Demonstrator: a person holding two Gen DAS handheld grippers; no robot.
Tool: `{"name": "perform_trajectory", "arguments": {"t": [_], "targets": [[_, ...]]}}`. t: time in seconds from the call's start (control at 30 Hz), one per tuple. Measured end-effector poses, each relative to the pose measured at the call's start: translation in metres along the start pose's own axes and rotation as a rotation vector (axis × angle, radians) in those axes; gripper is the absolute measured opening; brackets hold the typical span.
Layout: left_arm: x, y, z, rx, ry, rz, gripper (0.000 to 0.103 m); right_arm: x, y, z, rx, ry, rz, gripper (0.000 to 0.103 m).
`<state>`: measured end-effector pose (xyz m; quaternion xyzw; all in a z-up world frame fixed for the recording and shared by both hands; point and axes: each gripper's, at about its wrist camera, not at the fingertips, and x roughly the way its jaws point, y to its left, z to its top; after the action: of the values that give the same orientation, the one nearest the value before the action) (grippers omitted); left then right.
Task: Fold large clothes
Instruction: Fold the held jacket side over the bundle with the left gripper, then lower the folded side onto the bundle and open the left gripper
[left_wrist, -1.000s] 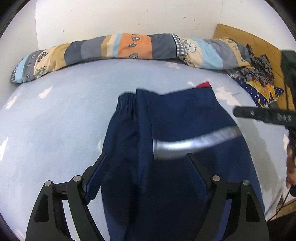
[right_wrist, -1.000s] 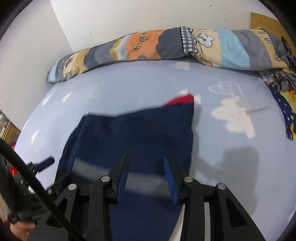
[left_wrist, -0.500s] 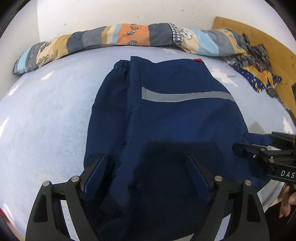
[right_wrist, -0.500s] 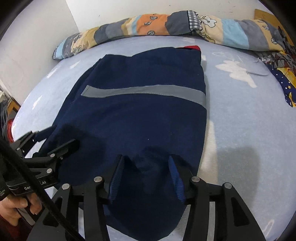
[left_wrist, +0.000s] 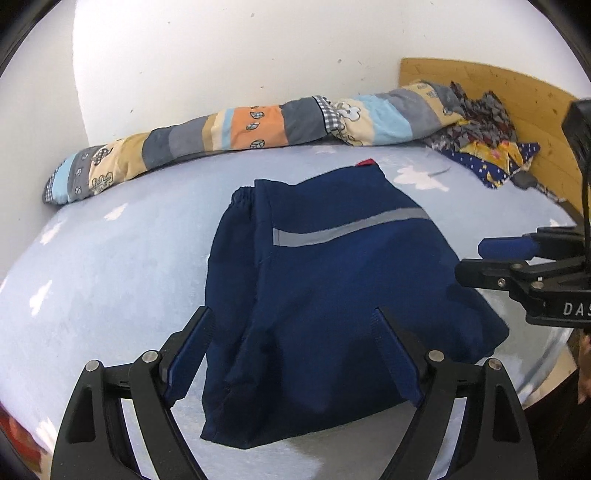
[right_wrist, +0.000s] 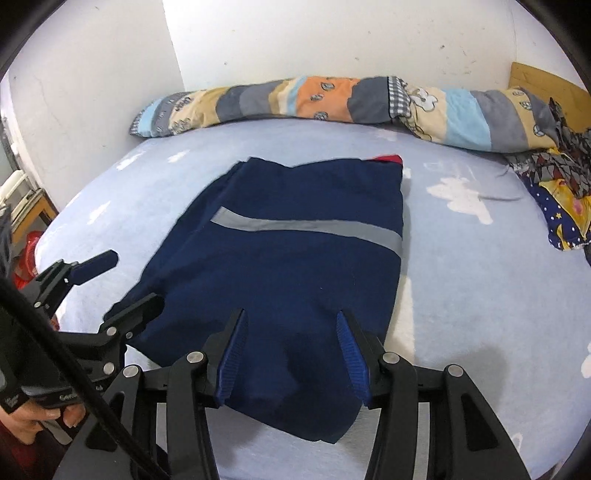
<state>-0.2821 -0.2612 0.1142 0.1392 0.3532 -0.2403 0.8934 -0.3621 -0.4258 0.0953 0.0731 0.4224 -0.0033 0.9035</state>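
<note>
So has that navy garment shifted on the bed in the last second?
Yes. The navy garment was mid-fold a second ago; now it lies flat, its far edge closer to the striped quilt roll.

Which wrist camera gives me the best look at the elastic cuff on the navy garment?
The left wrist view. There the gathered elastic cuff sits in plain sight at the far left corner of the navy garment. In the right wrist view that corner shows only as a dark folded edge; the gathers cannot be made out.
</note>
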Motion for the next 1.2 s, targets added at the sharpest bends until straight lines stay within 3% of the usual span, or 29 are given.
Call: {"name": "perform_trajectory", "arguments": {"t": [0.3, 0.53, 0.67, 0.87, 1.03, 1.2], "targets": [[0.040, -0.017, -0.006, 0.059, 0.106, 0.022, 0.085, 0.025, -0.006, -0.007, 0.055, 0.075, 0.032, 0.055], [0.045, -0.021, -0.005, 0.048, 0.111, 0.015, 0.088, 0.027, -0.016, -0.006, 0.138, 0.071, 0.087, 0.060], [0.046, -0.020, -0.007, 0.045, 0.112, 0.018, 0.091, 0.034, -0.010, -0.010, 0.111, 0.101, 0.060, 0.066], [0.049, -0.014, -0.007, 0.021, 0.122, 0.012, 0.096, 0.038, -0.010, -0.015, 0.089, 0.114, 0.030, 0.067], [0.036, -0.014, -0.004, 0.018, 0.081, 0.026, 0.096, 0.021, -0.012, -0.017, 0.099, 0.049, 0.034, 0.067], [0.000, -0.011, 0.002, -0.040, -0.024, 0.024, 0.097, 0.002, -0.017, -0.023, 0.125, -0.025, -0.005, 0.070]]}}
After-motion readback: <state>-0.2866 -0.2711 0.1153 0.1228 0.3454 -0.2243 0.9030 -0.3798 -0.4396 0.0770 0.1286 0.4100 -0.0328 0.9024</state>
